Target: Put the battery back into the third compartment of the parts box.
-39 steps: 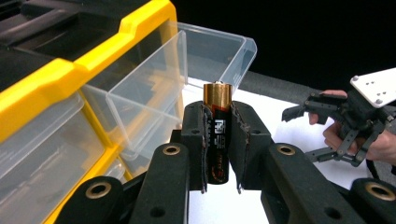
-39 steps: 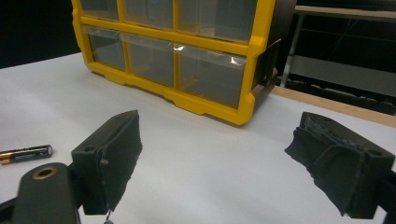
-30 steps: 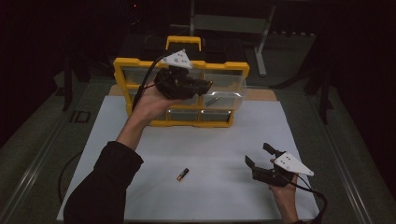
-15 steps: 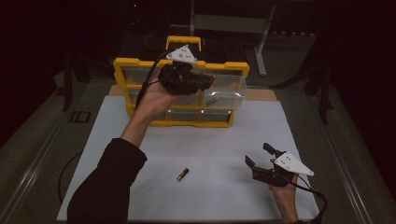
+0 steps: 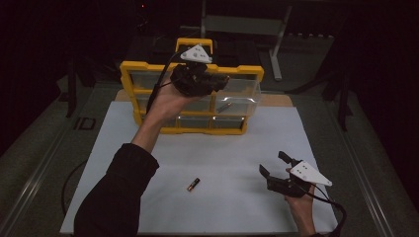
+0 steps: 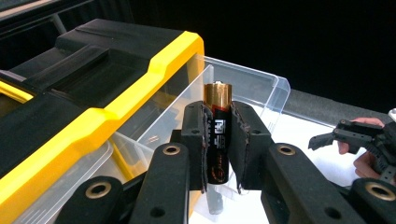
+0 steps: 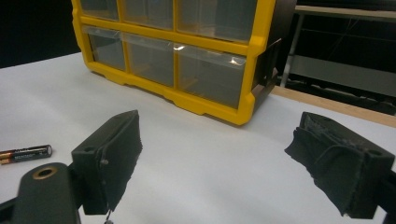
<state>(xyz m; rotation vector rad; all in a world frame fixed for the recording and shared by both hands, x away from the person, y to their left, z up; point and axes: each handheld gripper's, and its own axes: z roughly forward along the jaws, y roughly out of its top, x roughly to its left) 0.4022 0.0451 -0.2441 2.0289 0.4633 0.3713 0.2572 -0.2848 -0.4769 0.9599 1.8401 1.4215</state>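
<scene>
Left gripper (image 6: 218, 140) clamps a battery (image 6: 217, 135) upright over the open clear drawer (image 6: 243, 88) at the organizer's (image 5: 148, 69) top edge, ready for dropping; right gripper (image 5: 277, 167) gapes wide, empty.

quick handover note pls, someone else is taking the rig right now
Left gripper: shut on a battery, held above the open clear drawer of the yellow organizer.
Right gripper: open, holding nothing, low over the white mat.
Done: one battery seems to lie in the drawer already.
Left: drop the held one in, then fetch the battery on the mat.
</scene>
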